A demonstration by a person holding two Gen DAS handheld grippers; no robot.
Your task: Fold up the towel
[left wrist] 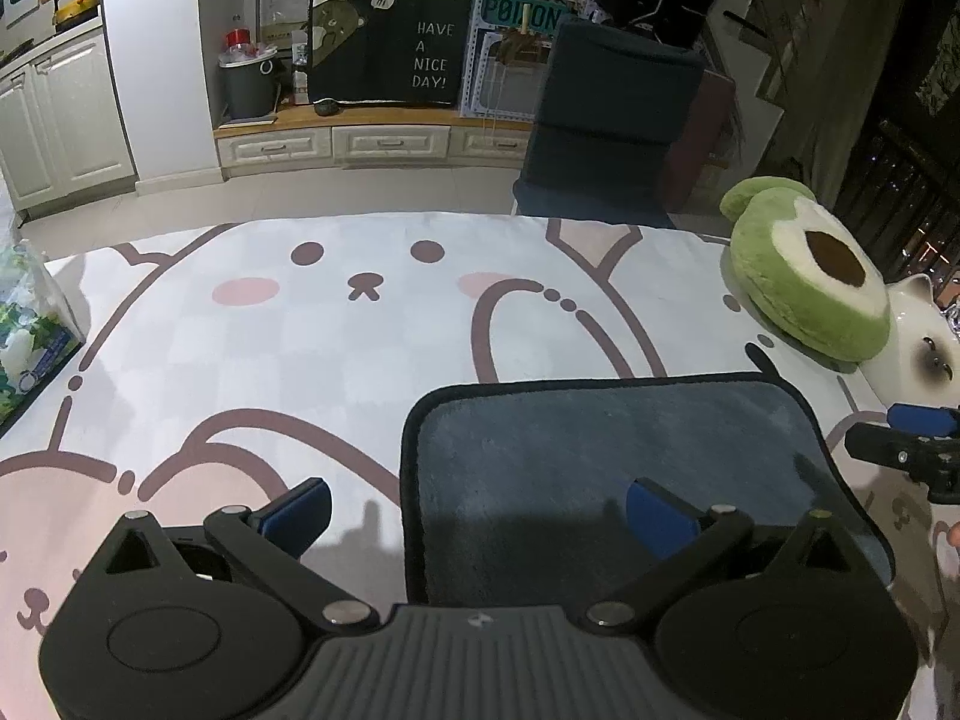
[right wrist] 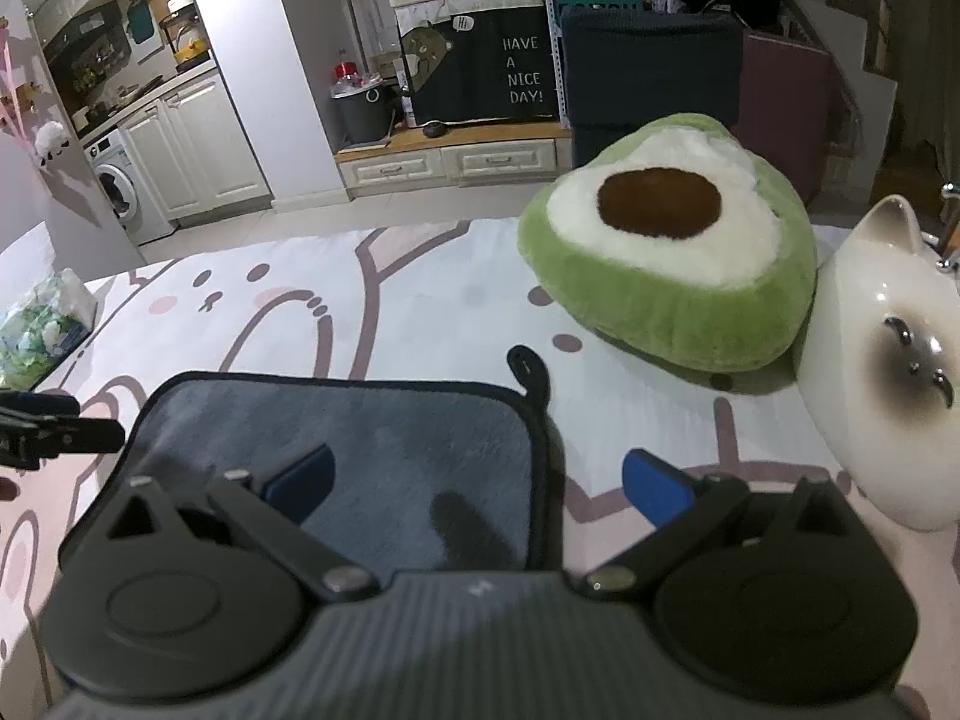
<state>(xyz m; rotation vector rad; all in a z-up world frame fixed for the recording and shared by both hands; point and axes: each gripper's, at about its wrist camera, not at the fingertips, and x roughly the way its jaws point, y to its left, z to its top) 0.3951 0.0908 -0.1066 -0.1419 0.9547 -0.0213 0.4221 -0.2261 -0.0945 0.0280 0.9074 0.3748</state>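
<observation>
Nearest in the left wrist view, the left tool [left wrist: 477, 510] is spread wide and grasps nothing; its left blue pad is over the printed cloth and its right pad is over the towel. The right tool [right wrist: 477, 483] is also released, with one pad above the towel and the other pad above the cloth, beyond the towel's right edge.

The grey towel [left wrist: 630, 468] with dark piping lies flat on the bench [left wrist: 270, 348], near the front edge, between the two tools. In the right wrist view, a small dark hanging loop [right wrist: 531, 369] sticks out from the towel's far right corner. Whether the towel is already one layer or two, I cannot tell from these views.

The bench is covered with a white and pink cartoon animal cloth. Further to the right, a green avocado plush cushion [right wrist: 672, 240] rests on it, and a white ceramic cat figure [right wrist: 888, 360] stands just beside the cushion. At the far left side there is a tissue pack [left wrist: 30, 324] with a green pattern.

Behind the bench stands a dark chair [left wrist: 612, 120], and further away a black cloth with the words "HAVE A NICE DAY!" [left wrist: 432, 54].
</observation>
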